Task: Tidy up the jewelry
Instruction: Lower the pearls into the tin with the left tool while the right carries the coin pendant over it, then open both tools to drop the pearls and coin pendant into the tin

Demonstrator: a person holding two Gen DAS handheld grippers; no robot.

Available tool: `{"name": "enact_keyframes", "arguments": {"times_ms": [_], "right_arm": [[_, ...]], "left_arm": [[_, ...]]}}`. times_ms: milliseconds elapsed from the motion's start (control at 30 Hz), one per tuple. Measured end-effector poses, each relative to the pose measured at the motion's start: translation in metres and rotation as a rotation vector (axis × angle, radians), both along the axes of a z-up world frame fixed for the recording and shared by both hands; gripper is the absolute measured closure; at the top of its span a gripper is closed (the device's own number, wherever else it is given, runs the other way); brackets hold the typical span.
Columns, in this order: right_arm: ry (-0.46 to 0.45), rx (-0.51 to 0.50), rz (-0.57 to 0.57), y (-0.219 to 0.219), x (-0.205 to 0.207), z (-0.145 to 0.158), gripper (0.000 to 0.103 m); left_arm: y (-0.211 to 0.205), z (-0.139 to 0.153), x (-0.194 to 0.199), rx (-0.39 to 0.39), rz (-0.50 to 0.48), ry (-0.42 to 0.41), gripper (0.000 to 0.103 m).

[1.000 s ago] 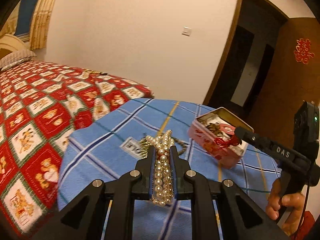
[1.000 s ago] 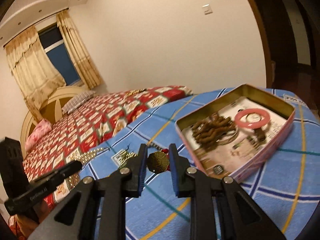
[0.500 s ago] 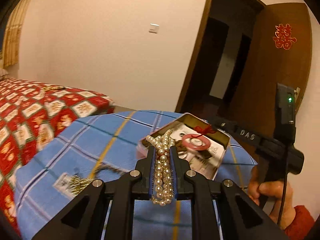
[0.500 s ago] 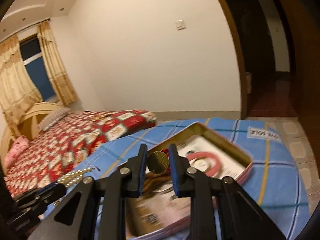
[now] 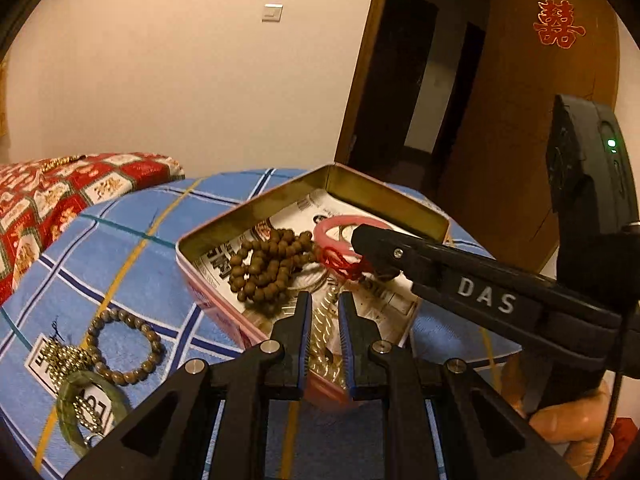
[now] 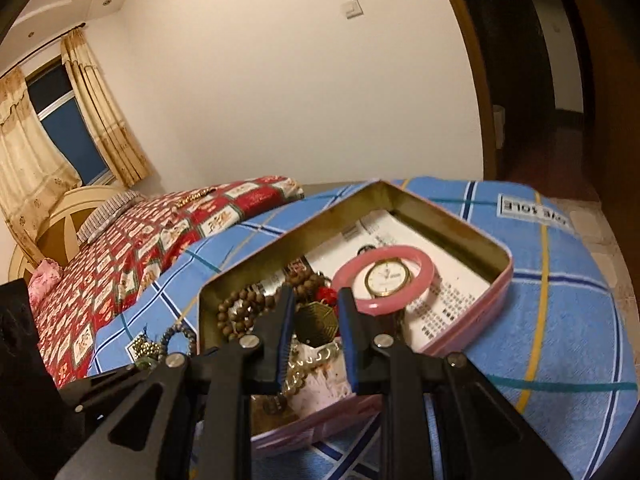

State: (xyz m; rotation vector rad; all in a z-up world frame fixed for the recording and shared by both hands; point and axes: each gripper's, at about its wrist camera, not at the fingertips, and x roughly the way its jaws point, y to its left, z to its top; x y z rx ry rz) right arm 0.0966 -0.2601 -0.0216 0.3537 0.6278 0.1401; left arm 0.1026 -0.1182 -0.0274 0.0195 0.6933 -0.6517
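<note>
1. A second ago both tongs were out over the blue checked desk (image 5: 120, 232); now both hang over the open pink tin (image 5: 224, 320).
2. The left tongs (image 5: 324, 320) are narrow, gripping the pearl necklace (image 5: 322, 328), which now dangles inside the tin's 6 o'clock edge in the left view instead of above the cloth.
3. The right tongs (image 6: 316, 320) are narrow too, clamped on a hexagonal brass pendant (image 6: 316, 322), with its red cord trailing over the wooden prayer beads (image 6: 244, 308).
4. A pink bangle (image 6: 384, 286) ringing a wristwatch (image 6: 387, 278) lies in the tin at 1 o'clock of the pendant.
5. Judgement: both pieces look ready to drop. A bead bracelet (image 5: 124, 346) and a green bangle (image 5: 90, 410) are left on the desk at 8 o'clock.
</note>
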Motion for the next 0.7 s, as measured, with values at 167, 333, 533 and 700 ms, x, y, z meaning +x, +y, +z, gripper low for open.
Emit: {"name": "enact_keyframes", "arguments": {"times_ms": [167,333,533,700], "right_arm": [[0.017,0.029,-0.023,-0.005,-0.003,-0.004,0.062],[-0.102,-0.004,-0.185,-0.02,-0.027,0.011,0.039],[-0.107,-0.071,-0.331,-0.03,-0.034,0.009,0.03],[-0.111,-0.122,-0.34,-0.016,-0.039,0.009,0.026]], "left_arm": [[0.002,-0.002,0.001,-0.031,-0.004,0.013,0.09],[0.005,-0.001,-0.001,-0.047,0.015,0.0,0.081],[0.008,0.004,-0.014,-0.015,0.064,-0.072,0.047],[0.019,0.002,-0.019,0.015,0.138,-0.074,0.042]]}}
